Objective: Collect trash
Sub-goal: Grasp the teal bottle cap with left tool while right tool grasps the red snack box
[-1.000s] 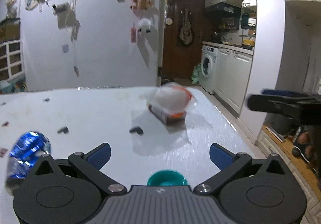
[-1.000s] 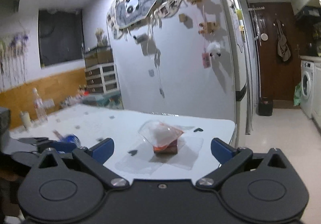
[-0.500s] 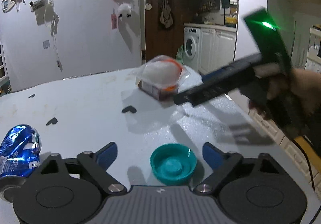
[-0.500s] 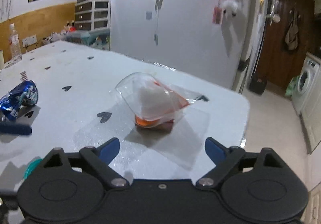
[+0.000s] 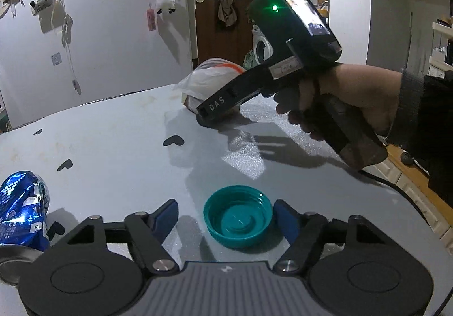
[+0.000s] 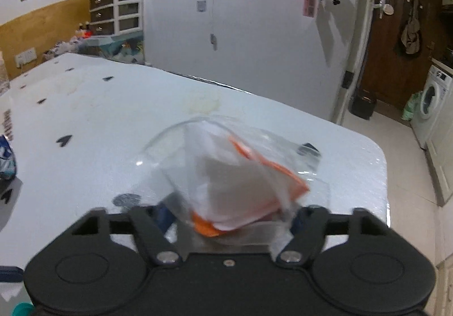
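A teal bottle cap (image 5: 238, 220) lies open side up on the white table (image 5: 119, 146), between the open fingers of my left gripper (image 5: 226, 216); the right finger is close to its rim. A crushed blue can (image 5: 21, 211) lies at the left. A clear plastic bag of white and orange wrappers (image 6: 226, 182) sits between the open fingers of my right gripper (image 6: 230, 216). In the left wrist view that bag (image 5: 212, 76) shows behind the right gripper's body (image 5: 283, 61), held in a hand.
The table has black heart marks and ends at a rounded far right corner (image 6: 379, 151). Beyond it are the floor, a washing machine (image 6: 430, 100) and a dark door. A white wall stands behind the table. The can's edge (image 6: 5, 157) shows at the left.
My right gripper has moved forward and down until the bag sits between its fingers. My left gripper has moved forward, so the teal cap now lies between its fingers.
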Tool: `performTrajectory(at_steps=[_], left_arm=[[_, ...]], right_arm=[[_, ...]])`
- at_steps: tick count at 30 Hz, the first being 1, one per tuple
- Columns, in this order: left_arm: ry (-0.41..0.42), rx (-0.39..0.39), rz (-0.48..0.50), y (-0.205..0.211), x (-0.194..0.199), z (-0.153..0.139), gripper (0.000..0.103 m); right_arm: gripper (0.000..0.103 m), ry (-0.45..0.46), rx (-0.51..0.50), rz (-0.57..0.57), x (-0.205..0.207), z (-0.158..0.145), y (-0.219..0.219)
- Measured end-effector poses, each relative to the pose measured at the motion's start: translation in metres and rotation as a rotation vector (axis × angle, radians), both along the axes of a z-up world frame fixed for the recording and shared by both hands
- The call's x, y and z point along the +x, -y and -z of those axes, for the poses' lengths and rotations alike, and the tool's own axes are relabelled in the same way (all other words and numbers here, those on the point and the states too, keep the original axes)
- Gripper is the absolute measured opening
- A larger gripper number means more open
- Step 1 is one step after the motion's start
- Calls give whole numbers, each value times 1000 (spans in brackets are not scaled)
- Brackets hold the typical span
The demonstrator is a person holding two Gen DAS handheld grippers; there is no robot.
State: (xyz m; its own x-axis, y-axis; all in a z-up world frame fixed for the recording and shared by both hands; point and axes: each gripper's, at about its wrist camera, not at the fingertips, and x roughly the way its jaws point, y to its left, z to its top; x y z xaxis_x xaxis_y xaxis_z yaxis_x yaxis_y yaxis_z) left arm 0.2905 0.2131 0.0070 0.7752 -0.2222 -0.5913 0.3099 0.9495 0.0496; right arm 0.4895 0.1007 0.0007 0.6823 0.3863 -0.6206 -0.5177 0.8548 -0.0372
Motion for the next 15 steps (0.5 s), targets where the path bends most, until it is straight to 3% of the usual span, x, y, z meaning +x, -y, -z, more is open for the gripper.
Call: performTrajectory(at_steps=[10,15], left_arm=[[-4,-31,-22,-4,1,-2,50],[-4,-31,-35,-5,0,-2,50]], right_arm=[[57,126,-137,-138,-50,-35,-1],[57,107,-152,-194,-81,-45,8]])
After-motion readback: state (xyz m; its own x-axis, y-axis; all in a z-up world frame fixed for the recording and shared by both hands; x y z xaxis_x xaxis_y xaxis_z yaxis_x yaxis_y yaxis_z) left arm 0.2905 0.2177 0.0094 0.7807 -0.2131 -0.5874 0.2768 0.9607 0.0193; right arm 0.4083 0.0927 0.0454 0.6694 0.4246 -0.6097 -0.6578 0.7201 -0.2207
